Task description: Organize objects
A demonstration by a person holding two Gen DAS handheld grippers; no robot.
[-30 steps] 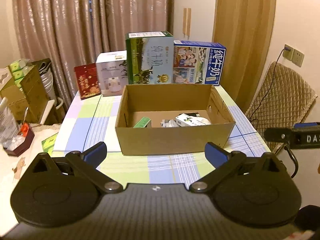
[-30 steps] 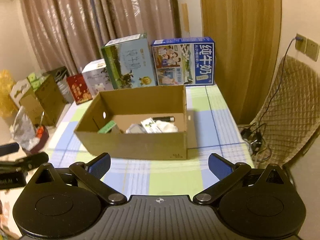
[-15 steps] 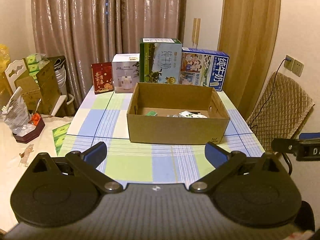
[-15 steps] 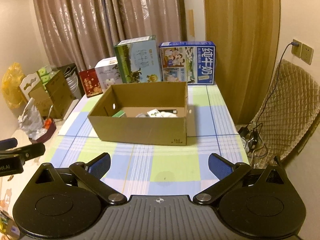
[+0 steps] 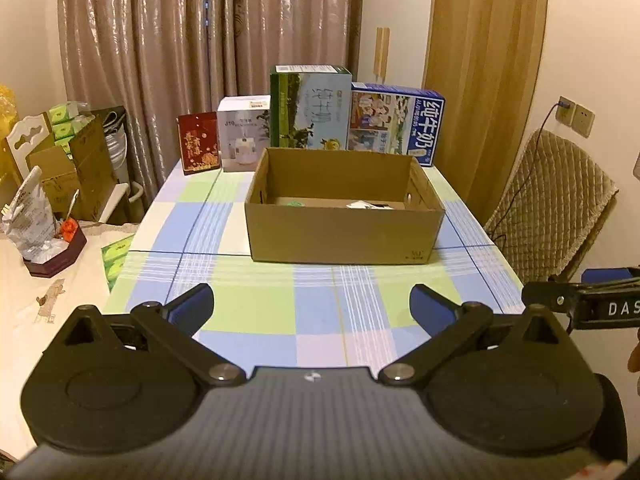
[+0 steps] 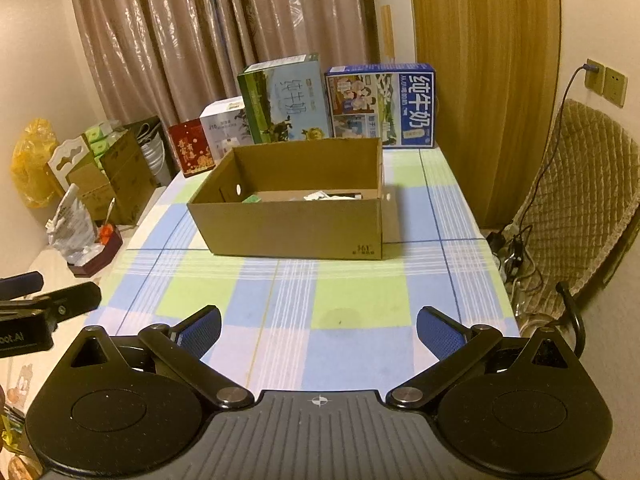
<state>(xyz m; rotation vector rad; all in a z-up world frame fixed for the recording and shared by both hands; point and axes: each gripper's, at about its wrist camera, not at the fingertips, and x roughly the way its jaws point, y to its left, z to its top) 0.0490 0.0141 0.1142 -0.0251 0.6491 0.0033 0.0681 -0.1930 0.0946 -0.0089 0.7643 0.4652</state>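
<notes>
both claws sit back from the cardboard box point(image 5: 344, 208), which stands mid-worktop point(image 5: 256, 312) at twelve o'clock from each camera. the left claw point(image 5: 312, 306) is spread wide with nothing between its blue pads, and the right claw point(image 6: 319, 330) is the same.

the box lies with its long axis running nine to three o'clock in the left view, open top up, a long wall facing the claws. in the right view it is turned a little, its near corner toward five o'clock. small items point(image 6: 320, 196) lie on its floor; only their tops show over the rim, so what they are is hard to tell.

the worktop in front looks bare, so the sorting seems about done. if more goes in, come over the near wall from above, not through it, and keep the claws level so the light box does not slide.
</notes>
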